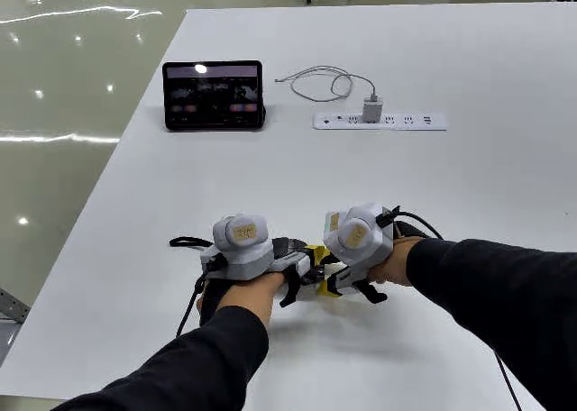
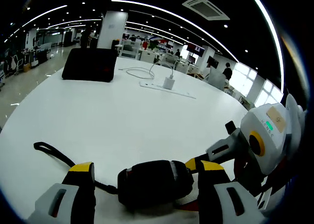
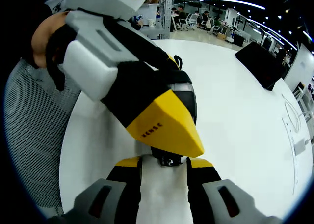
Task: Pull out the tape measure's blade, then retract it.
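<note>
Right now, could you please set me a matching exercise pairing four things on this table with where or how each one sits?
Things:
1. tape measure
2. tablet
3. power strip
4. white cable

States:
A. propped upright, screen lit
B. looped on the table, on the far side of the strip
C. between the jaws of the left gripper
D. lying flat with a charger plugged in

Pairs: 1-C; 2-A; 3-D; 4-B.
</note>
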